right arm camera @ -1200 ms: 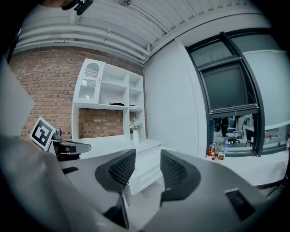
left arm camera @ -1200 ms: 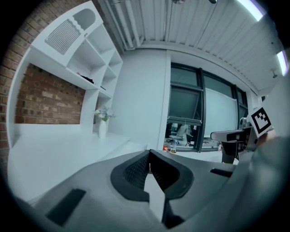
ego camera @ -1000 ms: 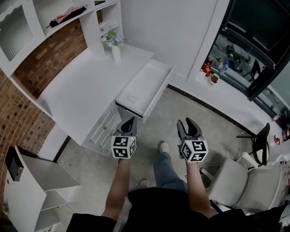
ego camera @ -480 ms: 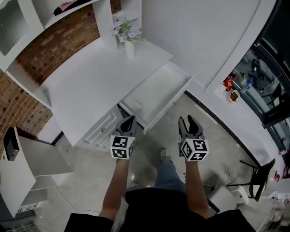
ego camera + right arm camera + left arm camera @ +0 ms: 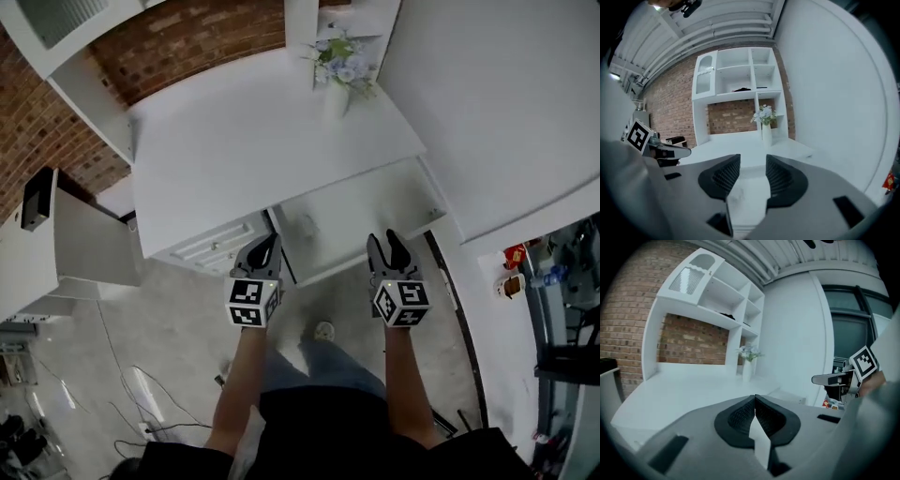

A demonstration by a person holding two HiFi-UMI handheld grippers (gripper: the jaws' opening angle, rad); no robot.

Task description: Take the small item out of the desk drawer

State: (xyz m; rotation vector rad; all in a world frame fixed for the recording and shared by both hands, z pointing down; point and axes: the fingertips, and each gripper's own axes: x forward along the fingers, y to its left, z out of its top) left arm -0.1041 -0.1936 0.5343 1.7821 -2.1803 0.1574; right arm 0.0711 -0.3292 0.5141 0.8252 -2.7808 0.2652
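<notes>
Head view: small item [image 5: 307, 225] at the drawer's [image 5: 370, 204] left end, nearer the closed left gripper [image 5: 270, 246] than the parted, empty right gripper [image 5: 389, 244].

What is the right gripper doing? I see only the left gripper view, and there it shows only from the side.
Observer: In the right gripper view, the right gripper has its jaws apart, with nothing between them.
Operator: Is the drawer open? My view does not show its inside.
Observer: Yes. In the head view the drawer is pulled out, and a small pale item lies in its left part.
Operator: Does any gripper touch it?
Observer: No. In the head view the left gripper and the right gripper hover near the drawer's front, apart from the item.
</notes>
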